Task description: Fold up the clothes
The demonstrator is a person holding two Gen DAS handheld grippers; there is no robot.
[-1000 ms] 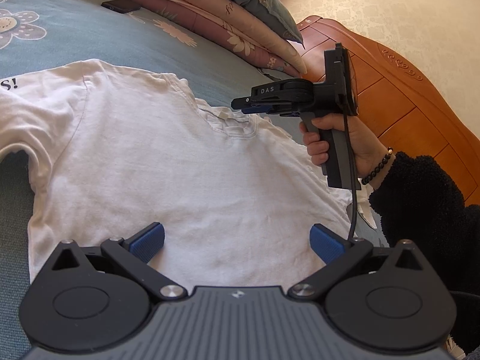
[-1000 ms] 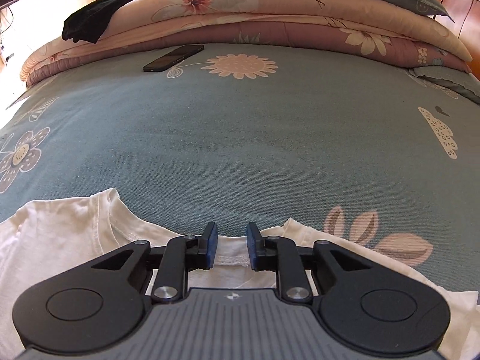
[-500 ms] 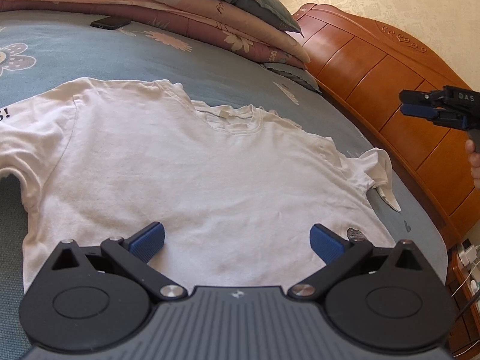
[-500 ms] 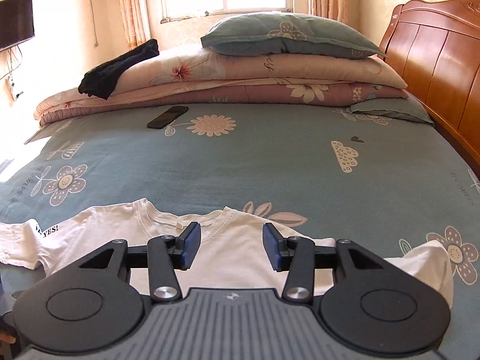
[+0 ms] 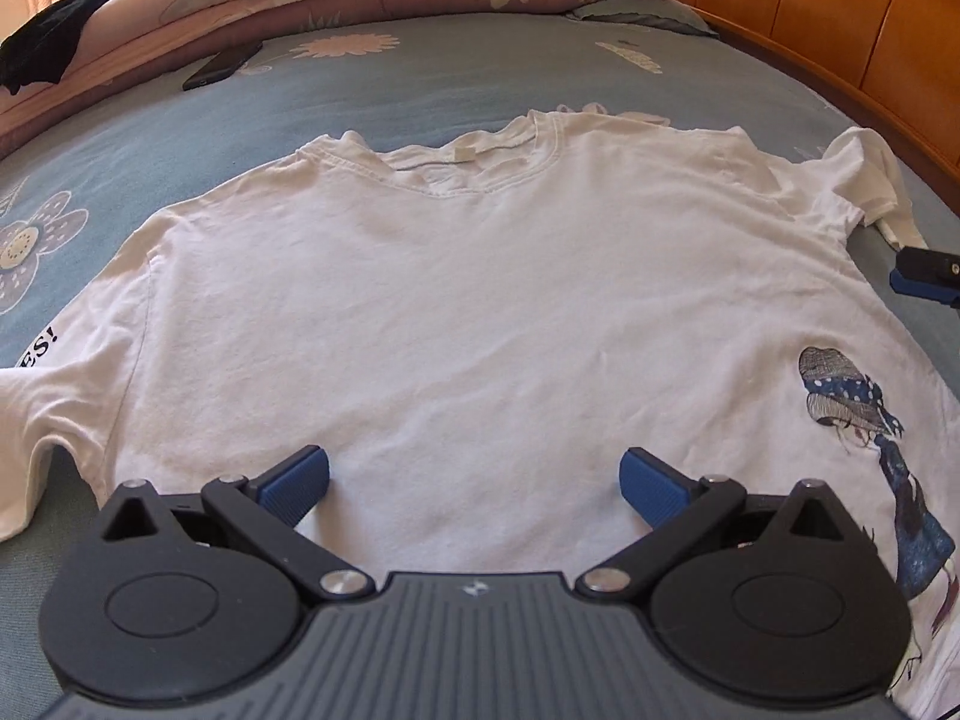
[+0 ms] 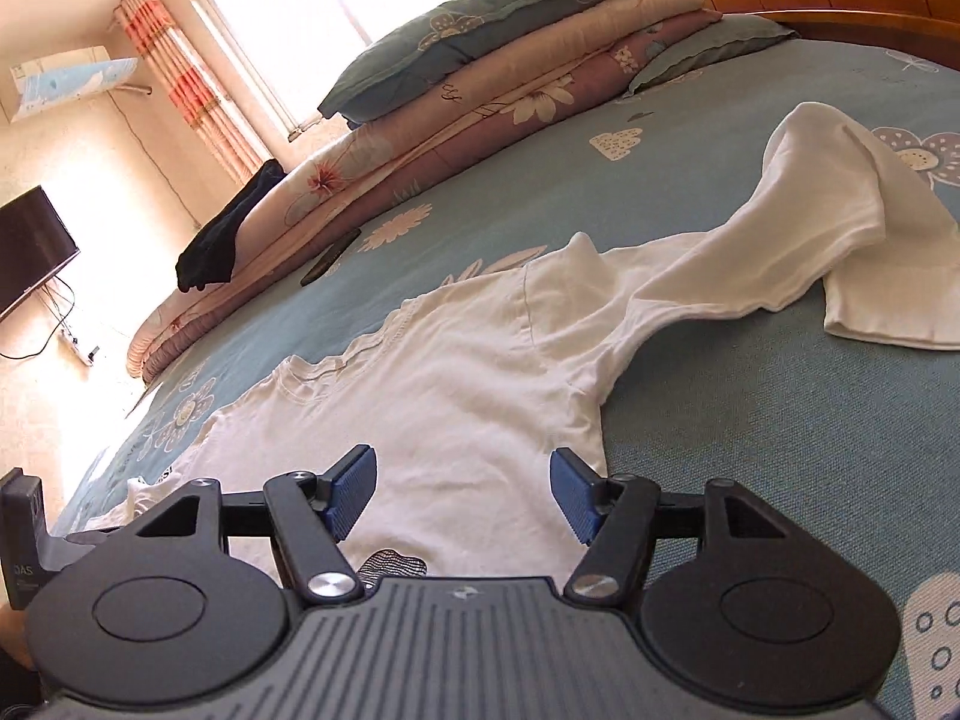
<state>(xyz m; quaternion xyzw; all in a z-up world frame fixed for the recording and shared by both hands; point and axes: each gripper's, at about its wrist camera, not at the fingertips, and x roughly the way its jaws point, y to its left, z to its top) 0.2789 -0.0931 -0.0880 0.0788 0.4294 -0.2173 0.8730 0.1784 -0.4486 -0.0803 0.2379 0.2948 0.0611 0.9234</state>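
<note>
Left wrist view: white T-shirt (image 5: 480, 300) lies flat, 1 sleeve (image 5: 864, 180) rumpled.

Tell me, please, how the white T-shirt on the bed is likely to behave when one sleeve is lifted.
The white T-shirt would probably be floppy: its crumpled sleeve already humps and folds over itself. It looks thin and light, lying nearly flat with fine wrinkles. On the woven bedsheet it will likely drag and bunch rather than slide cleanly.
</note>
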